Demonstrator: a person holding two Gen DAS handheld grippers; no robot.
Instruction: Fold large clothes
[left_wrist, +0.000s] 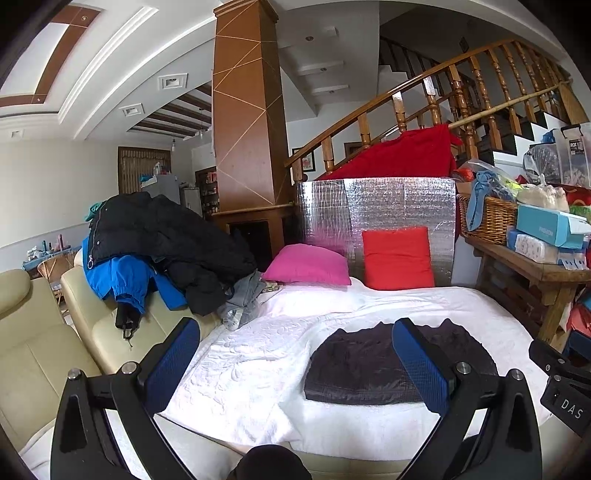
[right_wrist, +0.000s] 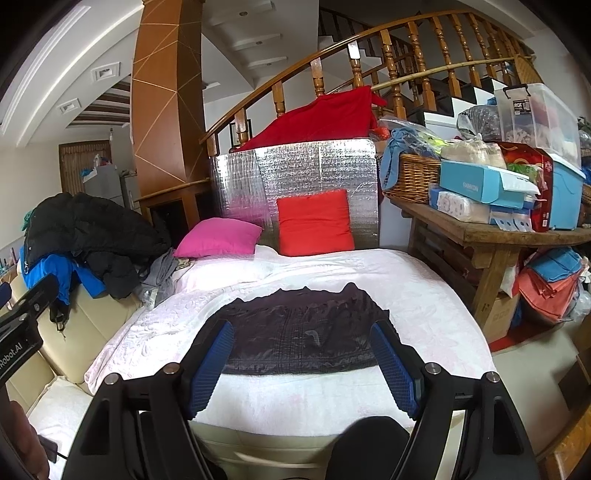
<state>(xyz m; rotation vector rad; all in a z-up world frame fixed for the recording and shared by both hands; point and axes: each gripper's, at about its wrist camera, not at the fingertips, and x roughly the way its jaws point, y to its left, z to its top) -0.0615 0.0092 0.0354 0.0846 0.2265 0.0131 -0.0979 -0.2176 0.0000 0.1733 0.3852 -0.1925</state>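
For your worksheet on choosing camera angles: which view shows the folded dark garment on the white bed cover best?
The right wrist view: the folded dark garment lies nearly whole between the open fingers. In the left wrist view one finger covers its middle.

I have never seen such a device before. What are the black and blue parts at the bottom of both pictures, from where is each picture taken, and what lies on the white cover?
These are not robot arms. A person holds one two-finger gripper in each hand, and each gripper carries a wide-angle camera that looks forward along its fingers. One picture comes from the left gripper, the other from the right gripper. The blue pads are the insides of the fingers. Both grippers are open and hold nothing.

In front of them lies a white blanket with a dark garment on it, already folded into a flat rectangle. At the far end are a pink cushion and a red cushion. To the left, a pile of jackets, black and blue, lies on a cream sofa, probably waiting to be folded.
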